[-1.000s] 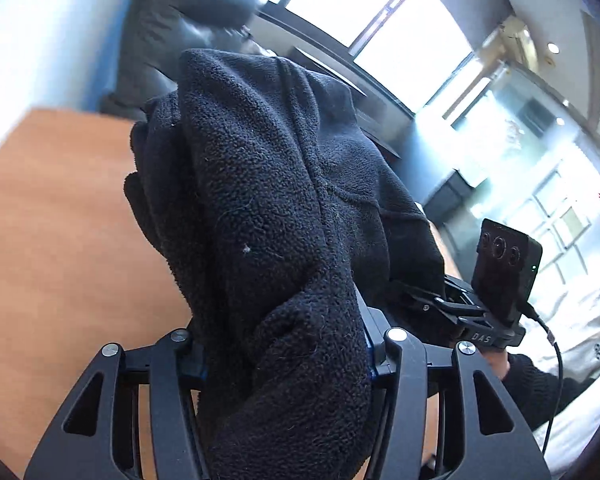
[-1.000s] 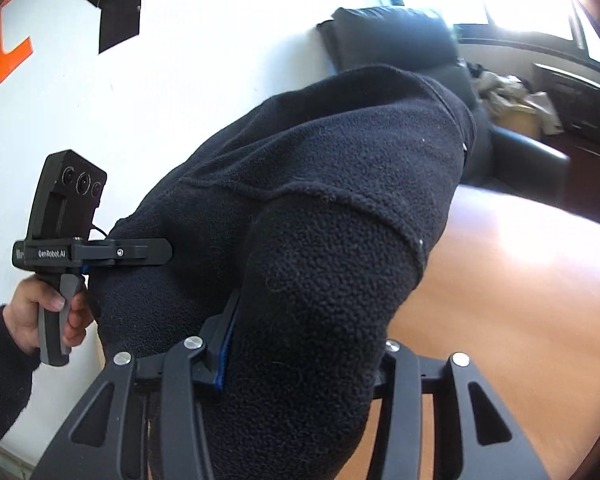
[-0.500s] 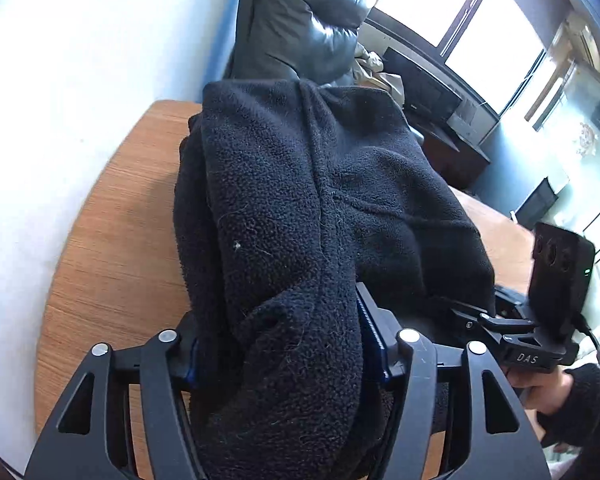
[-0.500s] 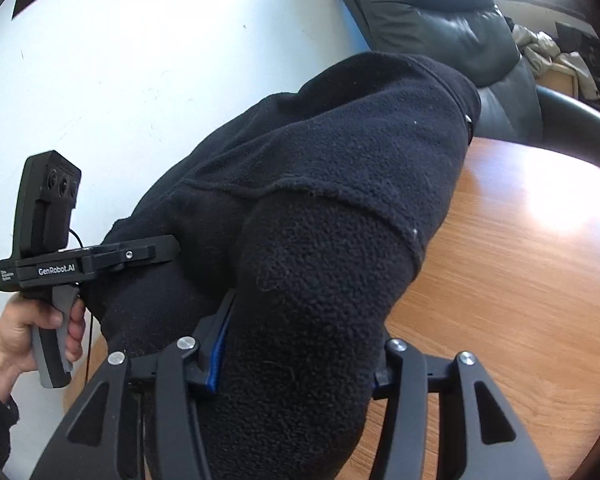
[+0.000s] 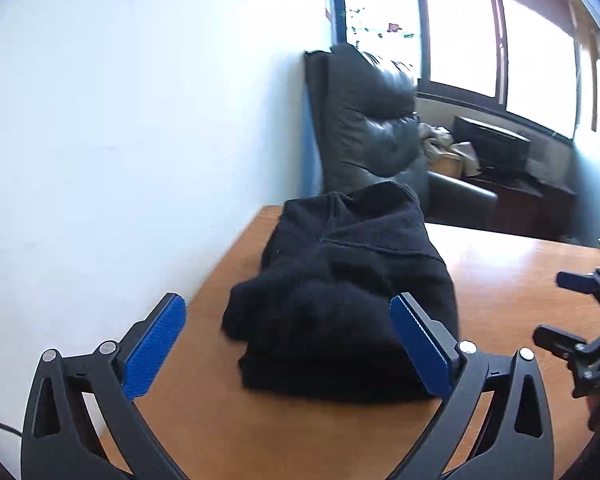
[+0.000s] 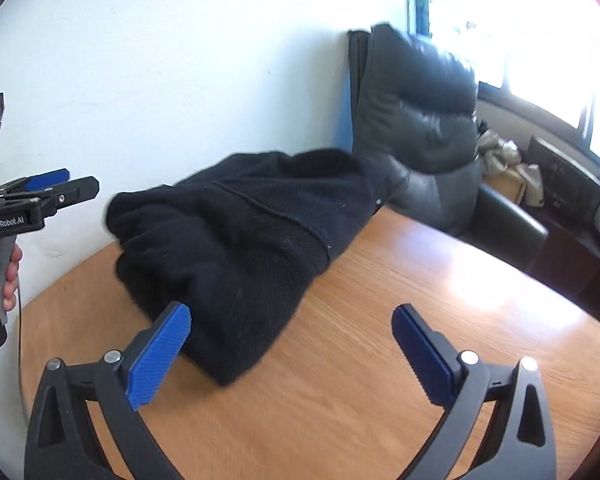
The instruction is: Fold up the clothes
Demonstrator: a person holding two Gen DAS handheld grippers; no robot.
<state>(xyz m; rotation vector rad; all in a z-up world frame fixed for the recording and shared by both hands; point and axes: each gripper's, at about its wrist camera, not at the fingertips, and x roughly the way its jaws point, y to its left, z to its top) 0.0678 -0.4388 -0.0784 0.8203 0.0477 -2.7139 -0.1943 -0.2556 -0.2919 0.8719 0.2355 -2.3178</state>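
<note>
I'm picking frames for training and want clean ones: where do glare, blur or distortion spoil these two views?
Right wrist view: the window is blown out white, glare washes the table, and the black fleece looks motion-smeared. Left wrist view: sharper, window bright, a milder sheen on the table. Both views: fisheye bends the edges.

Readable text, one item: "GenRobot.AI", white lettering on the black body of the left gripper, seen at the left edge of the right wrist view.

Orange-red marks high on the white wall, beside the window, are cut off by the frame edge and cannot be read as letters.
</note>
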